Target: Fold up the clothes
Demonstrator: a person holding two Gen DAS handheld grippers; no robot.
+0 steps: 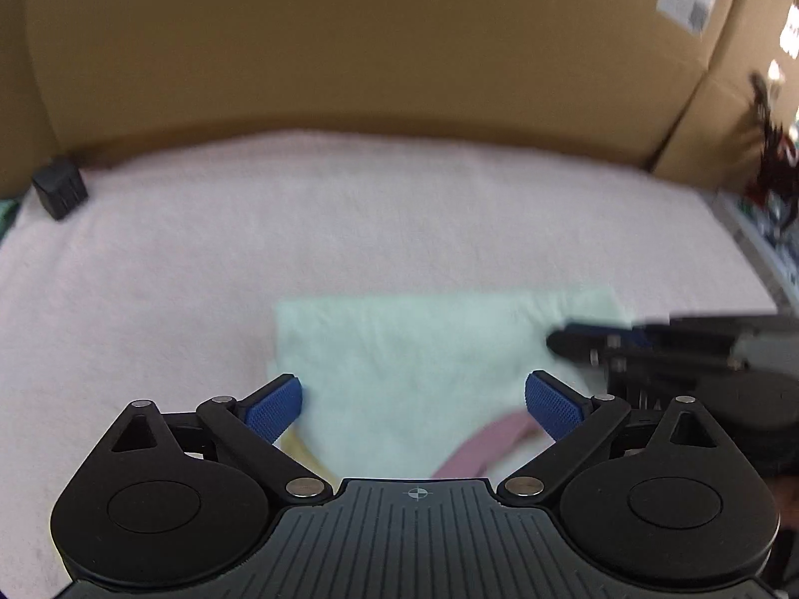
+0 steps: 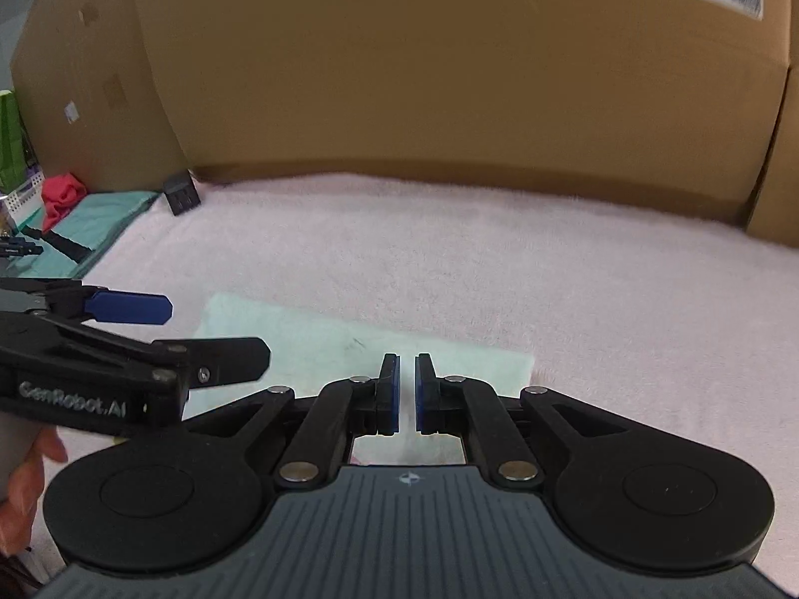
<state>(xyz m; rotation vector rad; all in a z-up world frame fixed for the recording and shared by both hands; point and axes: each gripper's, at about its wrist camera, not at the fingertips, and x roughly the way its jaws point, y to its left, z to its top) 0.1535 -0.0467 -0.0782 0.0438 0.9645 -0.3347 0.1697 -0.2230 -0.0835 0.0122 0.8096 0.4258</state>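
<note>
Pink blanket (image 2: pixel 449 249) before cardboard box (image 2: pixel 399 75), black block (image 2: pixel 181 193), folded mint cloth (image 1: pixel 409 349), left gripper (image 1: pixel 413 399) wide, right gripper (image 2: pixel 407 392) closed empty.

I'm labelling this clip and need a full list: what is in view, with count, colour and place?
Folded cloth: one, pale mint, on the blanket, near.
Blanket: one, pale pink, covers the surface.
Cardboard boxes: at least two, brown, behind the blanket.
Small box: one, black, far left edge.
Teal cloth: one, far left.
Red cloth: one, on the teal cloth.
Left gripper: open, over the folded cloth.
Right gripper: shut, nothing visibly held.
</note>
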